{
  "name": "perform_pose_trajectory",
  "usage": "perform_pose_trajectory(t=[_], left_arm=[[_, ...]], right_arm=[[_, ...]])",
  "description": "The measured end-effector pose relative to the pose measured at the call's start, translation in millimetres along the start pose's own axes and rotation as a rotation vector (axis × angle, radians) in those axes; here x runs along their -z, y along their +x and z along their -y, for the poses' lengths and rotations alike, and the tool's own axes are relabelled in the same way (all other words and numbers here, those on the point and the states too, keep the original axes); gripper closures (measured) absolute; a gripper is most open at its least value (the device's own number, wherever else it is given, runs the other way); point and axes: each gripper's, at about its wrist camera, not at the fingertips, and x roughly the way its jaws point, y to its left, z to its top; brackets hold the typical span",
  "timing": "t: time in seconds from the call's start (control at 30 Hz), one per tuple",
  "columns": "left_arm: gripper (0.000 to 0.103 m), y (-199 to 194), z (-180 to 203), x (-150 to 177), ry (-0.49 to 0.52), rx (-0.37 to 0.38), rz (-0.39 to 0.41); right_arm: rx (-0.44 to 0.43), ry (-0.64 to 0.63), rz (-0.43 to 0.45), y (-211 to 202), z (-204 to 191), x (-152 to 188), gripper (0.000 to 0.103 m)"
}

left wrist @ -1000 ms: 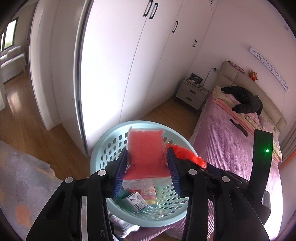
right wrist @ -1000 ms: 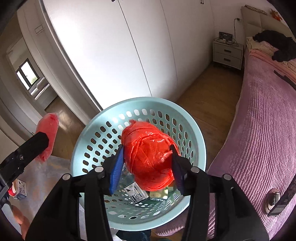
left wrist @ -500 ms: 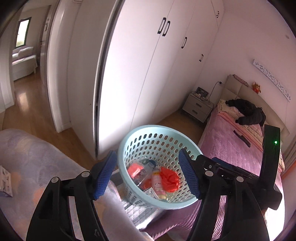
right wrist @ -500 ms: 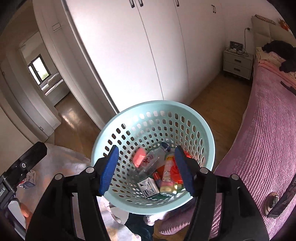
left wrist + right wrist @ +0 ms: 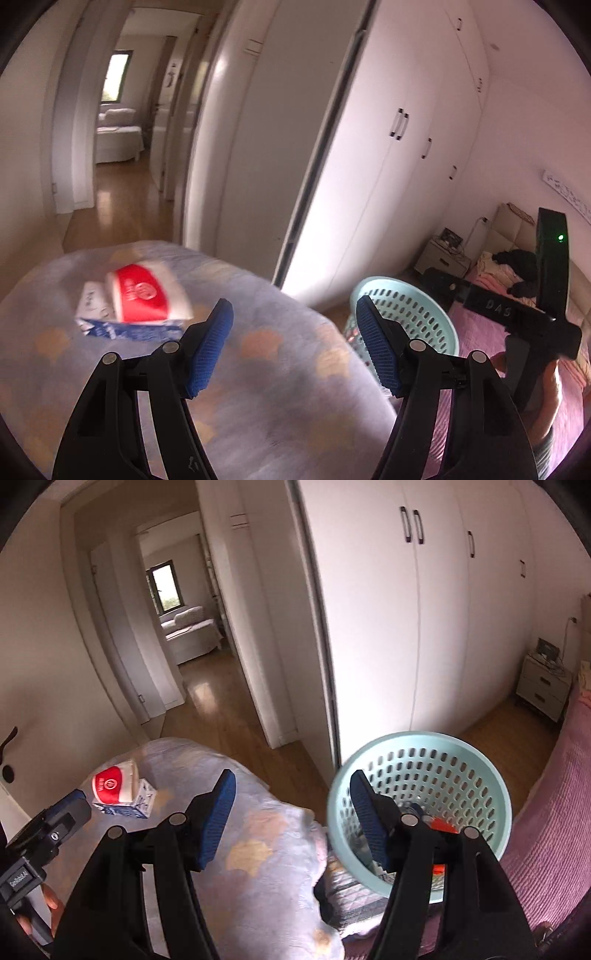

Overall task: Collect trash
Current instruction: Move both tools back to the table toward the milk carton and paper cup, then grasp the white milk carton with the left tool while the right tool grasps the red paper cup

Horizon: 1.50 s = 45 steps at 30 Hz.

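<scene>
My left gripper (image 5: 295, 343) is open and empty above a lilac blanket (image 5: 258, 387). A red-and-white packet (image 5: 146, 295) lies on a blue-and-white carton (image 5: 122, 330) ahead and to its left. The light-blue perforated basket (image 5: 417, 314) stands to its right. My right gripper (image 5: 290, 812) is open and empty. The basket (image 5: 443, 760) sits at its right finger, with red trash (image 5: 441, 825) and other items inside. The packet (image 5: 114, 782) and carton (image 5: 131, 806) lie far left of it.
White wardrobe doors (image 5: 406, 609) stand behind the basket. An open doorway (image 5: 177, 635) leads to a wood-floored hall. A bed with a pink cover (image 5: 491, 325) and a nightstand (image 5: 543, 686) lie to the right.
Both grippers let go of their red trash into the basket and opened. Both then swung left, away from the basket, toward the blanket with the packet and carton.
</scene>
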Motion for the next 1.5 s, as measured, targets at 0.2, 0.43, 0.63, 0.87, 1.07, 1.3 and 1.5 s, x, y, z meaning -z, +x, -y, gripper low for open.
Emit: perform_pose_trajectory(t=[0.2,0.43,0.63,0.87,1.07,1.3,1.5], left_arm=[[0.036,-26.2,-76.6,22.3,-0.117,-0.164,-0.011],[0.036,-34.2,-145.2,33.8,-0.246,-0.261,-0.053],[0.036,-21.7,-168.5,21.7,-0.236,-0.250,-0.104],[0.036,8.0,-187.3,10.8,-0.166,-0.167,-0.209],[0.036,28.0,-196.1,4.4,-0.120,-0.121,-0.252],[0.036,50.1,-199.2,0.8,-0.084,-0.098,-0.278],[0.036,60.1,-193.0,-0.1,-0.069,-0.069,-0.280]], right_arm=[[-0.177,-0.112,-0.038,31.3,-82.5,3.0,0.039],[-0.325,-0.149,-0.164,86.3,-151.8,6.5,0.024],[-0.341,-0.144,-0.240,121.3,-184.7,11.9,0.021],[-0.311,-0.159,-0.258,142.1,-209.2,17.1,0.020],[-0.320,-0.163,-0.282,156.7,-219.5,15.3,0.020],[-0.338,-0.154,-0.310,171.0,-214.6,16.1,0.031],[-0.347,-0.160,-0.292,162.8,-210.0,17.0,0.032]])
